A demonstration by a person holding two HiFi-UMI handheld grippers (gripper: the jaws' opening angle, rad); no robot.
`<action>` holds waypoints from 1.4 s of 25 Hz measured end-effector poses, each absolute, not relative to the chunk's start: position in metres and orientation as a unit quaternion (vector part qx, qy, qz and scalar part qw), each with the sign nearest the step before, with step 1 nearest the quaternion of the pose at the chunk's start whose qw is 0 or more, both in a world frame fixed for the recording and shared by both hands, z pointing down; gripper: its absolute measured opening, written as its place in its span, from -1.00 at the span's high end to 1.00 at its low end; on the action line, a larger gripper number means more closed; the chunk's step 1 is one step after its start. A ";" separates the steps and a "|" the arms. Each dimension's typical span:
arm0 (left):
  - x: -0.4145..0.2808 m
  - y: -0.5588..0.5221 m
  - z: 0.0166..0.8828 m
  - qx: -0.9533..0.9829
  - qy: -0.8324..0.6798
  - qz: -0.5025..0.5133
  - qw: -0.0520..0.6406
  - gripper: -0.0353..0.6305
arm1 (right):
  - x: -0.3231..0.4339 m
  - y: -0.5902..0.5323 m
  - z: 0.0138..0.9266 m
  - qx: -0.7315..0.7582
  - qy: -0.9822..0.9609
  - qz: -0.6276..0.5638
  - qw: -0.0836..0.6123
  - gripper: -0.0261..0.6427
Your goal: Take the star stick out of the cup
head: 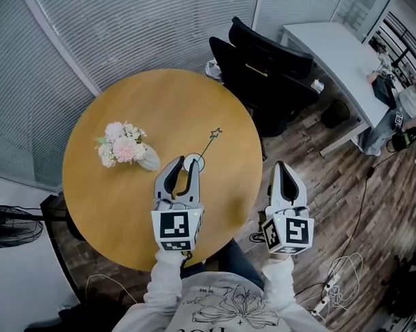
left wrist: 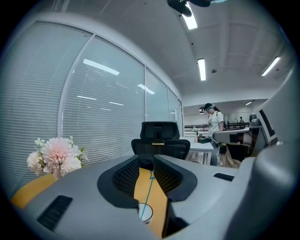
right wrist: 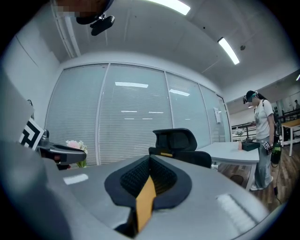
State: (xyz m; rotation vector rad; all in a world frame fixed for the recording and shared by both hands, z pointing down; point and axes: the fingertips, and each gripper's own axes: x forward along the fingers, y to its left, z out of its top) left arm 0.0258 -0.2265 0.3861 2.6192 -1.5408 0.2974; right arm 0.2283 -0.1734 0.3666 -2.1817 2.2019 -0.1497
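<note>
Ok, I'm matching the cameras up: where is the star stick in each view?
Head view: star stick slants up-right out of the cup, mid-picture.
Left gripper view: star stick low centre, between the parted jaws.
Right gripper view: not in it.
Shared landmark: the black office chair, in all three.

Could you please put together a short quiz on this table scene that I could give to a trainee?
1. True or false: the star stick stands in the cup.
2. What else stands on the round table? A) pink flowers B) a laptop C) a bottle
3. Which gripper has its jaws apart, with the stick showing between them?

Key: 1 true. 2 A. 3 the left gripper; the right gripper has its jaws together at the tips.
</note>
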 end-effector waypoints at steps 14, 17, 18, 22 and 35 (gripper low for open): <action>0.042 -0.264 0.419 0.836 -0.527 0.138 0.062 0.65 | 0.237 -0.235 0.394 -0.652 0.755 -0.069 0.008 0.89; 0.050 -0.273 0.427 0.837 -0.523 0.147 0.061 0.65 | 0.241 -0.247 0.401 -0.647 0.759 -0.074 0.007 0.89; 0.052 -0.275 0.430 0.838 -0.522 0.151 0.061 0.64 | 0.242 -0.250 0.405 -0.646 0.760 -0.077 0.007 0.89; 0.052 -0.281 0.445 0.837 -0.517 0.166 0.064 0.61 | 0.236 -0.257 0.421 -0.638 0.765 -0.089 0.000 0.89; 0.064 -0.302 0.494 0.851 -0.476 0.201 0.091 0.58 | 0.229 -0.266 0.452 -0.641 0.759 -0.111 -0.023 0.89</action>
